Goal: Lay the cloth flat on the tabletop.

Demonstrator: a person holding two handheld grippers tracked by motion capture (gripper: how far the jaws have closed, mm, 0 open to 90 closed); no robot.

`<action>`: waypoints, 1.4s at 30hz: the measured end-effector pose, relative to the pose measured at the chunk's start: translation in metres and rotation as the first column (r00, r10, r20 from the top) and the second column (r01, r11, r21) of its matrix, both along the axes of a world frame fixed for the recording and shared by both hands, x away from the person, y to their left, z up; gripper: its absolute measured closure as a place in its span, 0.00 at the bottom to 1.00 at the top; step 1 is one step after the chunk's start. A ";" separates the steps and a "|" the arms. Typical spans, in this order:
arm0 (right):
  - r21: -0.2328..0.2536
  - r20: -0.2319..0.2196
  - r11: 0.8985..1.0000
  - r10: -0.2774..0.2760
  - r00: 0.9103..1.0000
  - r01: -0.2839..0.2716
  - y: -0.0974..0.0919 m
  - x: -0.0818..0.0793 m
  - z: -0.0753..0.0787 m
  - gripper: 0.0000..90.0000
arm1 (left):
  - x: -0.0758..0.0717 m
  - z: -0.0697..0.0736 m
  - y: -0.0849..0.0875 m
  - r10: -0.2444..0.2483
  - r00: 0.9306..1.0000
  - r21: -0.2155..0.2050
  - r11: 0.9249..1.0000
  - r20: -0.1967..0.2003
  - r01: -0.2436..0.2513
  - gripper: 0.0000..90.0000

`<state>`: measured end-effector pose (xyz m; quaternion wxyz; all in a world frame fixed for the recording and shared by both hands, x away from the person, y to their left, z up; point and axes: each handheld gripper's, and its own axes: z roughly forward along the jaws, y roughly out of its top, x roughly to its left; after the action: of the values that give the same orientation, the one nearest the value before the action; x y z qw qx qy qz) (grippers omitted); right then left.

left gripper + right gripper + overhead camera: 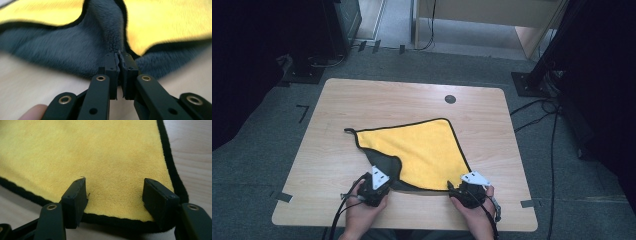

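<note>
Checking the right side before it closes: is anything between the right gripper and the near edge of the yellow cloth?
Nothing visible. The right gripper stands open, its jaws straddling the black-trimmed edge of the cloth.

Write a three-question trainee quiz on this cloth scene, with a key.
1. True or false: the left gripper is shut on a fold of the cloth.
2. How do the right gripper's jaws stand? A) clamped on the cloth's corner B) apart over the yellow near edge C) closed on bare table
3. Which colour shows on the turned-over underside of the cloth at the left gripper?

Key:
1. True: its jaws pinch the grey pile.
2. B: they stand apart, with the black hem between them.
3. Grey; the upper face is yellow, and it lies on the wooden table.
</note>
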<state>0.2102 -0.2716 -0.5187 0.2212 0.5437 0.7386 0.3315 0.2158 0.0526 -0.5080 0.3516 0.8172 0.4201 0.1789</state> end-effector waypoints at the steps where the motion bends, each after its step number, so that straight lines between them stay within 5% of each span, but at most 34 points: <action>1: -0.003 -0.006 1.000 0.006 1.000 -0.006 0.002 -0.003 0.001 0.40 | -0.004 -0.001 0.006 0.011 1.000 -0.006 1.000 -0.012 -0.011 0.92; 3: -0.005 -0.011 1.000 0.001 1.000 -0.001 0.003 -0.005 0.001 0.40 | -0.014 -0.003 0.022 0.069 0.997 0.023 0.997 -0.020 -0.069 0.87; 6: 0.034 -0.009 0.999 -0.005 1.000 0.005 0.000 -0.004 0.004 0.40 | -0.018 0.003 0.045 0.163 0.987 -0.041 0.986 0.004 -0.163 0.76; 10: 0.071 0.056 0.997 -0.038 0.998 0.034 -0.008 0.002 0.017 0.40 | -0.007 0.018 0.061 0.255 0.966 -0.155 0.957 0.039 -0.246 0.66; 13: 0.057 0.063 0.998 -0.041 0.997 0.038 -0.011 0.009 0.018 0.39 | 0.004 0.028 0.056 0.257 0.966 -0.215 0.946 0.038 -0.243 0.58; 17: 0.029 0.035 0.998 -0.049 0.998 0.048 -0.011 0.016 0.008 0.39 | 0.023 0.034 0.036 0.235 0.971 -0.176 0.958 0.034 -0.226 0.52; 19: 0.021 0.038 0.999 -0.050 0.998 0.049 -0.010 0.017 0.005 0.39 | 0.035 0.031 0.028 0.236 0.972 -0.150 0.960 -0.014 -0.236 0.50; 21: 0.010 0.049 0.999 -0.041 0.998 0.040 -0.010 0.017 0.004 0.39 | 0.036 0.028 0.024 0.223 0.975 -0.135 0.965 -0.013 -0.223 0.65; 25: -0.036 0.045 0.999 -0.011 0.999 0.012 -0.008 0.016 -0.002 0.38 | 0.025 0.019 0.026 0.164 0.986 -0.113 0.980 -0.014 -0.164 0.99; 31: -0.002 0.030 1.000 -0.021 0.999 0.021 -0.013 0.013 -0.003 0.37 | -0.004 0.011 0.054 0.116 0.992 -0.093 0.988 -0.050 -0.120 1.00; 33: -0.006 0.021 1.000 -0.015 1.000 0.015 -0.013 0.013 -0.001 0.36 | -0.009 0.012 0.063 0.100 0.995 -0.133 0.986 -0.032 -0.103 1.00; 36: 0.047 0.039 0.999 -0.015 0.999 0.014 -0.017 0.022 0.007 0.39 | -0.004 0.019 0.070 0.153 0.988 -0.186 0.971 0.003 -0.150 0.79; 38: 0.067 0.075 0.997 -0.033 0.997 0.028 -0.019 0.036 0.018 0.44 | 0.006 0.021 0.070 0.158 0.987 -0.225 0.962 -0.019 -0.158 0.72; 40: 0.067 0.118 0.998 -0.019 0.993 0.011 -0.018 0.056 0.028 0.48 | 0.015 0.019 0.064 0.158 0.987 -0.230 0.960 -0.031 -0.160 0.65; 42: 0.067 0.117 0.998 -0.009 0.993 0.001 -0.015 0.085 0.034 0.50 | 0.022 0.018 0.058 0.155 0.987 -0.254 0.954 -0.034 -0.158 0.61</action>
<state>0.2952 -0.2871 -0.4847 0.2467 0.5322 0.7116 0.3867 0.2376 0.1109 -0.4897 0.4359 0.7304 0.5055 0.1447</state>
